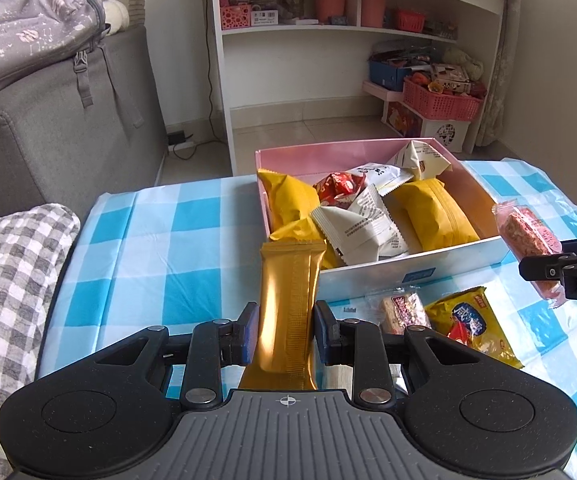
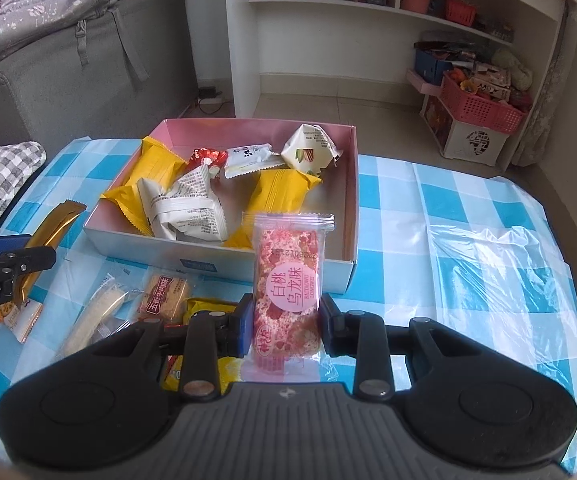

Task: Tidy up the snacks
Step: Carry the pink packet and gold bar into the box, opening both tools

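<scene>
My left gripper is shut on a gold bar wrapper, held above the table just before the box's near left corner. My right gripper is shut on a pink nougat bar, held above the table in front of the box's near wall. The pink-lined box holds yellow, white and red snack packs. The box also shows in the right wrist view. The gold bar and left gripper appear at the left there. The pink bar appears at the right of the left wrist view.
Loose snacks lie on the blue-checked tablecloth before the box: a nut bar, a yellow pack, a pale bar, a small packet. A clear plastic bag lies right. A grey sofa and white shelf stand behind.
</scene>
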A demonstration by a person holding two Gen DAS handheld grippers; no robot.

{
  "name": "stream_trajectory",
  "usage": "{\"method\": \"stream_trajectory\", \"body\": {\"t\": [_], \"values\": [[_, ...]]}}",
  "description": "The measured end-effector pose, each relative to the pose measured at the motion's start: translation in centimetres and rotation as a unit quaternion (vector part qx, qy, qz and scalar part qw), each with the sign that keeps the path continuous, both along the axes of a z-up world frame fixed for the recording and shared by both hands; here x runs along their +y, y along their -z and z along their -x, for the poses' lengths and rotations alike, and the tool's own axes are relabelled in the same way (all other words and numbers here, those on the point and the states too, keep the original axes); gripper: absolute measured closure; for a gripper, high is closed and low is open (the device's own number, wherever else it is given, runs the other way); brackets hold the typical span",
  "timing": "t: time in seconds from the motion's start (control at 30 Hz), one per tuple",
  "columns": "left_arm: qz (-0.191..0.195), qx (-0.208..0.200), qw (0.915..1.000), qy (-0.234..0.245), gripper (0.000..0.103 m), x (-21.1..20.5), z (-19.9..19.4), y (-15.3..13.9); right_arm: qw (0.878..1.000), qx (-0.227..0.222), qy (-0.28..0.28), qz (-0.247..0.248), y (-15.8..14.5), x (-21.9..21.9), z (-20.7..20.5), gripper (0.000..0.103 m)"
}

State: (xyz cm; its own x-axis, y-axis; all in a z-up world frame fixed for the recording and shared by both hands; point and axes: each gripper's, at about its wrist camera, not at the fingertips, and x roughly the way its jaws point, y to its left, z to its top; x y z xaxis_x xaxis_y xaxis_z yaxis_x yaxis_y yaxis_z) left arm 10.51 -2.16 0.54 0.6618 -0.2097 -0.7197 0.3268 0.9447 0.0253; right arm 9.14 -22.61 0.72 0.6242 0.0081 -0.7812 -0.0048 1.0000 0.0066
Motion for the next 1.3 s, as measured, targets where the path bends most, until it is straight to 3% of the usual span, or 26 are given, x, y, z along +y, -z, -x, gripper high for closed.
{"method": "stream_trajectory", "body": {"t": [0.43, 0.57, 1.0, 1.13, 1.23, 1.3], "values": [[-0.008, -0.013, 0.9994, 0.032, 0.077, -5.0, -3.9, -0.7, 0.999, -0.009, 0.022, -0.03, -1.0, -1.5, -4.1, 0.073], [0.006, -0.006, 0.9994, 0.033, 0.077, -6.2, -5.7, -0.5, 1.0, -0.004, 0.022, -0.017, -0.4, -1.4, -5.9, 0.073], [-0.012, -0.018, 0.9986, 0.049, 0.076, -9.8, -8.5, 0.9, 0.999, 0.006, 0.032, -0.007, 1.2, -2.0, -8.5, 0.073], [-0.022, -0.029, 0.9976, 0.06, 0.072, -10.4, -8.5, 0.9, 1.0, 0.0, 0.028, -0.004, 0.9, -1.9, -8.4, 0.069], [-0.024, -0.027, 0.9971, 0.067, 0.071, -10.6, -8.3, 0.7, 1.0, -0.009, 0.028, -0.002, 0.5, -1.9, -8.2, 0.055], [-0.027, -0.028, 0.9969, 0.068, 0.059, -10.6, -8.1, 0.6, 0.999, -0.013, 0.029, 0.003, 0.2, -1.9, -8.0, 0.049]]}}
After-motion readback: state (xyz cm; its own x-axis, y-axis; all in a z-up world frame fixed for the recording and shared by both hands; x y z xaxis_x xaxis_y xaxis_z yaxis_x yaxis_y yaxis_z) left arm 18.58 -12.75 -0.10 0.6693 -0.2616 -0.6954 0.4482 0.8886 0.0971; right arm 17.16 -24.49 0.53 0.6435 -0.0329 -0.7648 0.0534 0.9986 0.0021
